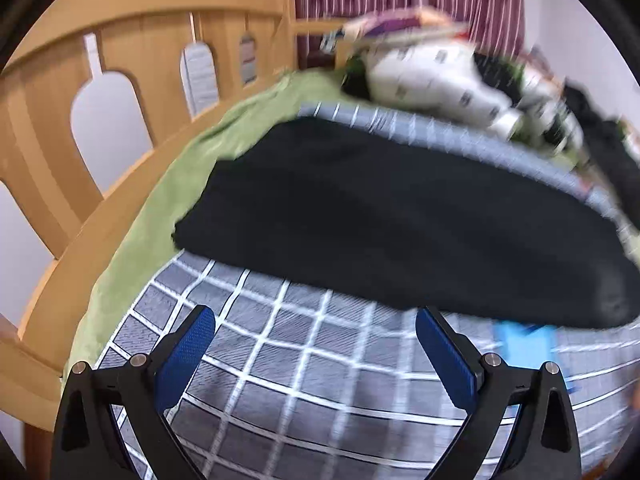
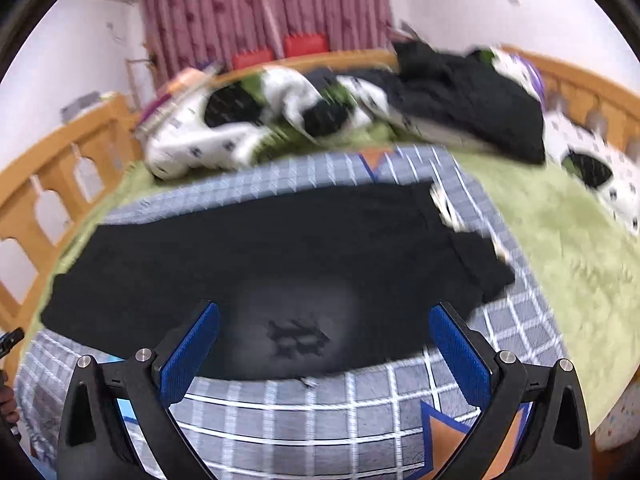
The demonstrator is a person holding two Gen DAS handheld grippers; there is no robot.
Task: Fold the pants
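Note:
Black pants (image 1: 400, 216) lie flat across a grey checked mat (image 1: 304, 364) on the bed. In the right wrist view the pants (image 2: 256, 252) stretch left to right, with a worn grey patch and a small tear (image 2: 298, 340) near the front edge. My left gripper (image 1: 316, 332) is open and empty, hovering over the mat just short of the pants' near edge. My right gripper (image 2: 324, 328) is open and empty, its fingers either side of the worn patch, above the cloth.
A wooden bed rail (image 1: 120, 40) runs along the left and back. A green blanket (image 2: 560, 248) covers the bed to the right. A black-and-white quilt (image 2: 248, 120) and dark clothes (image 2: 472, 100) are piled at the back. A pink curtain (image 2: 260, 8) hangs behind.

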